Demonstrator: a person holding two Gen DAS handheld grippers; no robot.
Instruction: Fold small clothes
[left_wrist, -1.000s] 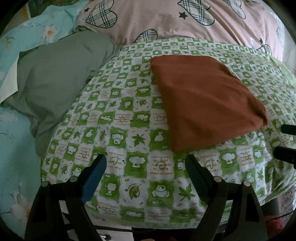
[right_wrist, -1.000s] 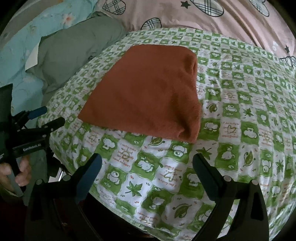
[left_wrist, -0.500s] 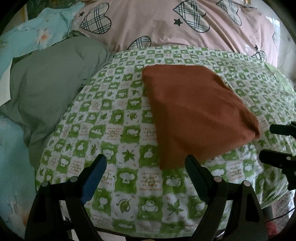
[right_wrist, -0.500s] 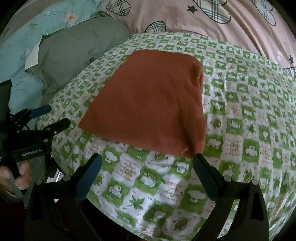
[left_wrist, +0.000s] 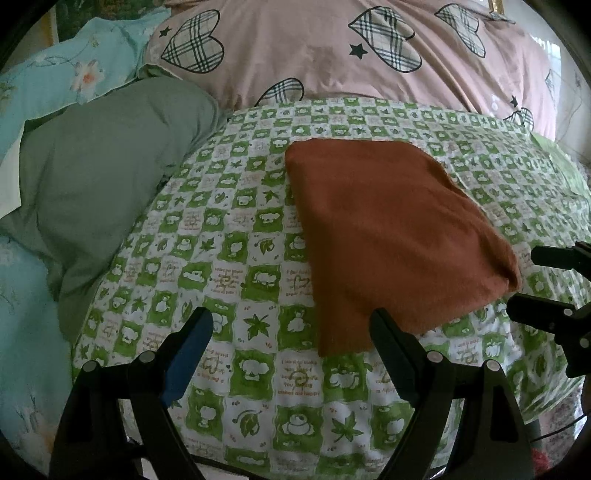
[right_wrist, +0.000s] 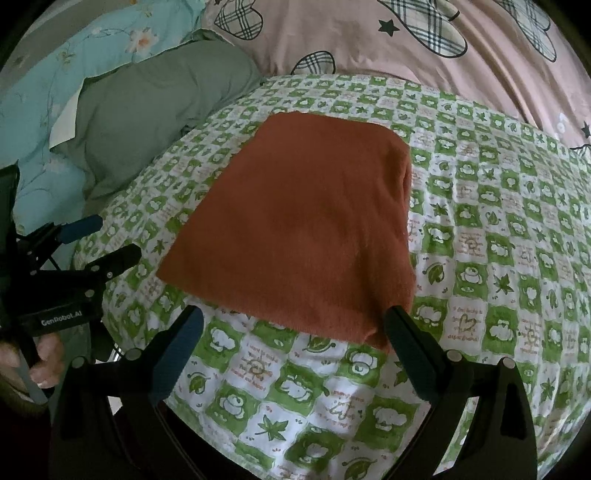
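Jaws: left gripper (left_wrist: 290, 334) spread wide and empty, low in the left wrist frame, its right finger just at the near corner of the garment. Right gripper (right_wrist: 293, 330) likewise spread and empty, low in the right wrist frame, its right finger at the garment's near right corner.

Garment: rust-orange cloth (right_wrist: 306, 229), centre of frame, lying flat as a folded rectangle with a rounded fold down its right edge, on the green checked quilt (right_wrist: 498, 258).

Surroundings: grey-green pillow (left_wrist: 99, 192) at left, pink heart-print bedding (left_wrist: 369, 55) across the top.

Step, as judged: between folds, neither gripper engaged. Next move would call for both jaws pinching the near edge or corners and carrying it over evenly to halve the cloth.
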